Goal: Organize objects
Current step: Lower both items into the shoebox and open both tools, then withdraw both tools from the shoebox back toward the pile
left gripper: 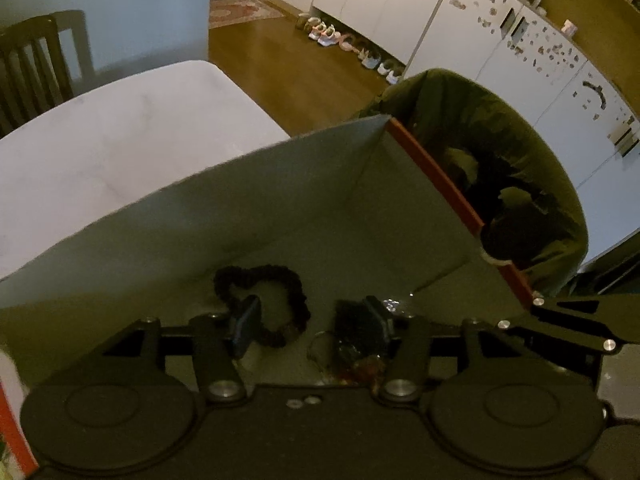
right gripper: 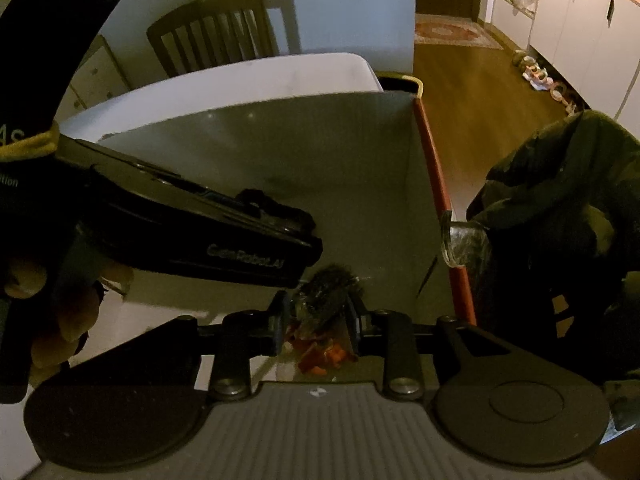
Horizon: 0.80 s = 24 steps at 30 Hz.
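In the box (left gripper: 280,184), left gripper (left gripper: 316,320) jaws apart over scrunchie (left gripper: 260,280); right gripper (right gripper: 318,320) jaws clamp a dark bundle (right gripper: 324,300).

The right gripper (right gripper: 316,320) pinches a dark fuzzy hair clip (right gripper: 326,294) inside the grey box (right gripper: 320,152); the left gripper (right gripper: 192,232) crosses at nine o'clock.

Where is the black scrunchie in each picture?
Left wrist view: the black scrunchie lies on the box floor, low and left of centre, just beyond the left hand-held gripper.
Right wrist view: only a bit of it peeks out at mid-frame, above the dark gripper body crossing the picture.
Shared landmark: the box's red edge.
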Tool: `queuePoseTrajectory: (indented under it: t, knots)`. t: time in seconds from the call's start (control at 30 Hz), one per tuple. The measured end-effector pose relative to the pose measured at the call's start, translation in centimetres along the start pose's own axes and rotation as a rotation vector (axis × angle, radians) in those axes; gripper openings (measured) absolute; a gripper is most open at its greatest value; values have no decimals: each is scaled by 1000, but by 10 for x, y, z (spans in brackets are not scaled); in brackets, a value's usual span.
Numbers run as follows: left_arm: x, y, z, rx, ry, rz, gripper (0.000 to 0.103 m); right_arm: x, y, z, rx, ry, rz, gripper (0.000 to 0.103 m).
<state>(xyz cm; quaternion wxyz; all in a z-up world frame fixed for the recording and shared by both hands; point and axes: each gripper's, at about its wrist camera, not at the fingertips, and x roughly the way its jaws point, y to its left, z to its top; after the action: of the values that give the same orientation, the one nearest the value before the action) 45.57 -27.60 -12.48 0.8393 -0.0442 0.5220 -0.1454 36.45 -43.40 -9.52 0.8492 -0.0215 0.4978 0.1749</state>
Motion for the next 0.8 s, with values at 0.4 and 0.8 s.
queuePoseTrajectory:
  t: [0.4,0.8]
  knots:
    - [-71,0,-22,7,-136,-17,61,-39,9,-8,-1,-75,3,29]
    - [-137,-10,-60,52,-256,9,64,-82,33,-18,-7,-186,-3,46]
